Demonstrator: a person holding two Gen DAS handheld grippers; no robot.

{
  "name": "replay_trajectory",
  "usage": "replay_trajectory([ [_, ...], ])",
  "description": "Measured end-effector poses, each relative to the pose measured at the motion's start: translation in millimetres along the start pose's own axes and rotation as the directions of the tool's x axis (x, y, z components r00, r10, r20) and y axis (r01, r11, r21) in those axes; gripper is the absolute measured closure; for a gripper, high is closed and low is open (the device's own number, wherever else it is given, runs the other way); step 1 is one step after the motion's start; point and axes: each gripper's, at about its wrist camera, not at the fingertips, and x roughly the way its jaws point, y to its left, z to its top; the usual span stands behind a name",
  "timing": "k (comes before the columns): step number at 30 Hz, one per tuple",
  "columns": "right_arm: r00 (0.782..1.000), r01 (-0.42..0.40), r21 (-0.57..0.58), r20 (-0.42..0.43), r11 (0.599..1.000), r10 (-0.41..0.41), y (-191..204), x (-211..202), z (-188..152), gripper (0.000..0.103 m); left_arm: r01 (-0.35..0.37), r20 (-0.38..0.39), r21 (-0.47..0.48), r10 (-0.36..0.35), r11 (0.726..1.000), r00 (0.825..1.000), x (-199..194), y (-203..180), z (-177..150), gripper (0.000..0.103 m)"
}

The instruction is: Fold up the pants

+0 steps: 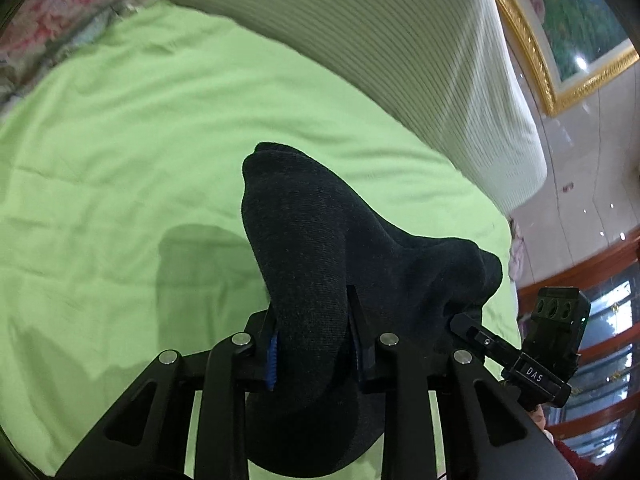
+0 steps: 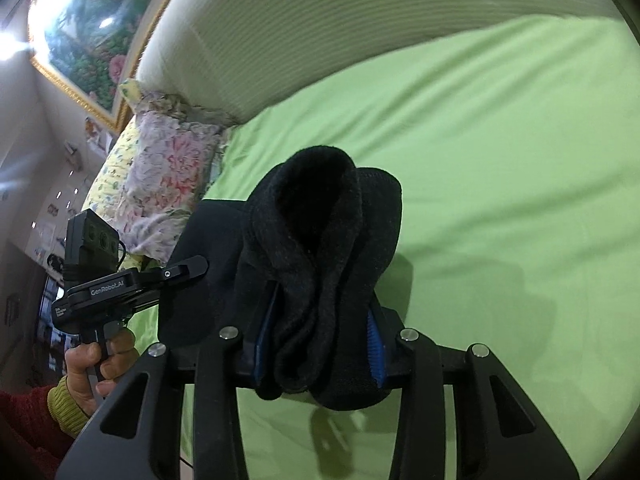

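Both grippers hold the dark pants (image 1: 320, 248) bunched up above the bed (image 1: 120, 160) with its green sheet. The left gripper (image 1: 312, 344) has its jaws clamped on a thick fold of cloth; the right gripper (image 2: 320, 344) pinches another bundle, jaws closed on it. A flowered pillow (image 2: 160, 184) lies by the white headboard (image 2: 320, 20).

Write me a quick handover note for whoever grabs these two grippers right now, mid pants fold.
Left gripper: shut on a bunch of the dark pants.
Right gripper: shut on another bunched part of the pants.
Where: the pants hang lifted above the green bedsheet, casting shadows on it; the two grippers are side by side.
Done: both grips taken, cloth raised.
Left: no neat fold is visible; probably lay the pants flat on the sheet, then fold.
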Motion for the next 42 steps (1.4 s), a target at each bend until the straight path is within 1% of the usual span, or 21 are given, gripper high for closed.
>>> replay_trajectory([
  [5,1.000,-0.008,-0.061,-0.019,0.998,0.007,15,28,25,0.062,-0.041,0.046,-0.012,0.041,0.999,0.998,-5,20,22,0.077],
  [8,0.999,-0.013,-0.088,-0.040,0.996,0.009,18,48,37,0.062,-0.063,0.058,-0.027,0.065,0.998,0.996,-2,36,32,0.077],
  [12,0.997,-0.004,-0.111,-0.077,0.994,-0.004,19,76,44,0.062,-0.101,0.048,-0.044,0.103,0.994,0.993,12,52,39,0.077],
  [16,0.994,0.017,-0.126,-0.105,0.992,-0.030,16,93,44,0.060,-0.129,0.031,-0.049,0.131,0.990,0.991,21,65,40,0.075],
  [17,0.993,0.030,-0.130,-0.110,0.991,-0.044,14,97,44,0.060,-0.136,0.029,-0.048,0.138,0.990,0.990,22,67,39,0.073],
  [19,0.991,0.046,-0.128,-0.116,0.991,-0.061,9,101,45,0.052,-0.152,0.027,-0.047,0.153,0.987,0.988,26,71,38,0.068],
  [20,0.991,0.052,-0.122,-0.120,0.991,-0.067,6,103,46,0.051,-0.157,0.026,-0.047,0.158,0.987,0.987,27,72,38,0.065],
  [22,0.989,0.062,-0.117,-0.129,0.991,-0.077,0,105,46,0.048,-0.169,0.028,-0.044,0.171,0.985,0.985,26,73,35,0.058],
  [24,0.988,0.069,-0.125,-0.131,0.990,-0.085,-5,106,45,0.046,-0.190,0.036,-0.043,0.192,0.981,0.981,26,73,34,0.044],
  [26,0.987,0.078,-0.128,-0.129,0.989,-0.094,-7,106,45,0.042,-0.197,0.039,-0.039,0.198,0.980,0.979,27,73,31,0.041],
  [27,0.988,0.079,-0.128,-0.125,0.989,-0.095,-9,106,45,0.040,-0.204,0.039,-0.039,0.206,0.978,0.978,27,73,30,0.038],
  [29,0.988,0.082,-0.134,-0.119,0.988,-0.098,-9,107,44,0.037,-0.224,0.044,-0.037,0.225,0.974,0.973,26,73,29,0.034],
  [32,0.990,0.076,-0.132,-0.108,0.988,-0.091,-7,105,45,0.037,-0.253,0.055,-0.030,0.255,0.967,0.965,22,70,28,0.033],
  [34,0.992,0.080,-0.135,-0.089,0.988,-0.092,-4,100,46,0.037,-0.270,0.064,-0.026,0.271,0.963,0.961,18,66,27,0.031],
  [36,0.994,0.083,-0.137,-0.061,0.987,-0.092,-1,93,47,0.037,-0.285,0.078,-0.021,0.286,0.958,0.955,13,61,26,0.025],
  [38,0.995,0.089,-0.138,-0.039,0.986,-0.095,1,86,48,0.036,-0.312,0.100,-0.009,0.311,0.950,0.945,6,53,22,0.023],
  [42,0.996,0.093,-0.164,0.019,0.982,-0.091,14,67,45,0.026,-0.354,0.114,0.014,0.350,0.935,0.930,-4,40,9,0.021],
])
